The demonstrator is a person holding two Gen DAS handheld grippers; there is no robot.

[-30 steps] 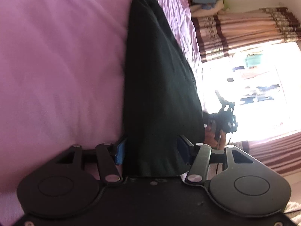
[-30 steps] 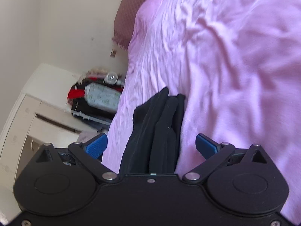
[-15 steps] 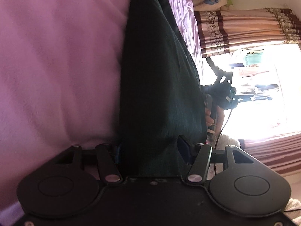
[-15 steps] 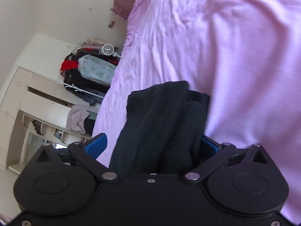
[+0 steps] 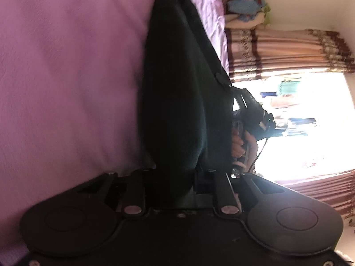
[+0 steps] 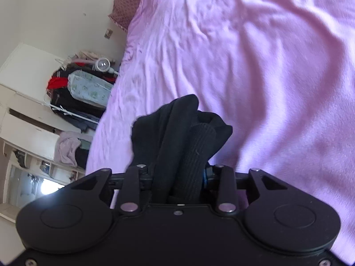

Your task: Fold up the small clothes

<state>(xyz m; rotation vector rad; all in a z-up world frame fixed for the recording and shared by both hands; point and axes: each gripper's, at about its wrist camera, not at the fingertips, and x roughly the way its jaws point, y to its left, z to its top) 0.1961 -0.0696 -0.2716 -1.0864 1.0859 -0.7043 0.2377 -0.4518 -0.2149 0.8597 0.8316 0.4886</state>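
A black garment (image 5: 182,88) lies stretched along the pink bed sheet (image 5: 66,66). Its near end runs between the jaws of my left gripper (image 5: 175,173), which are closing and pinch the cloth. In the right wrist view the other end of the black garment (image 6: 177,128) is bunched in folds between the jaws of my right gripper (image 6: 177,175). Those jaws are closing too and squeeze the cloth. From the left wrist view I see a person's hand (image 5: 238,146) holding the right gripper's handle at the garment's right edge.
The pink sheet (image 6: 266,66) spreads wide and wrinkled beyond the garment. A striped curtain (image 5: 277,51) and a bright window stand past the bed's edge, with piled clothes (image 5: 244,11) at its far end. A white wardrobe with heaped clothes (image 6: 77,88) stands left of the bed.
Both pairs of jaws have gone from wide open to pinched on the black garment. The right gripper has moved along the bed and its end of the cloth is now bunched up.
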